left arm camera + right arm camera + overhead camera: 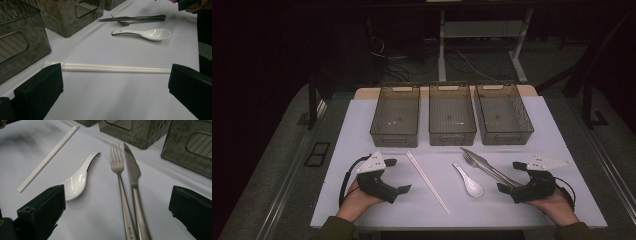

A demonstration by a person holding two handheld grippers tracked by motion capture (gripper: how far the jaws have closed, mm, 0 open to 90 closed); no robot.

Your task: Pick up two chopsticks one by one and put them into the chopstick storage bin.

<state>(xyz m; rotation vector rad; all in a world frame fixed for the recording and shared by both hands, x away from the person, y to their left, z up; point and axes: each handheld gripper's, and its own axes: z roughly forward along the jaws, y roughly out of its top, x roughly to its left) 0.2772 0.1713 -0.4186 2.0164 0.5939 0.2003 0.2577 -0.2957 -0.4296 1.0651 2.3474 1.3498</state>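
A pair of white chopsticks [429,182] lies diagonally on the white table mat [377,210]; in the left gripper view the chopsticks [112,68] run across just beyond the jaws. To their right are a white ceramic spoon [469,181], a metal fork [484,169] and a metal knife [490,165] side by side. My left gripper [396,175] rests at the front left, open and empty. At the front right my right gripper [512,176] is open too, its jaws to either side of the fork [122,192] and knife [135,190] handles, with the spoon [78,180] by its left jaw.
Three smoky translucent bins stand in a row at the back of the mat: left [396,115], middle [451,114], right [503,113]. All three look empty. Beyond the table are a dark floor, cables and a table frame.
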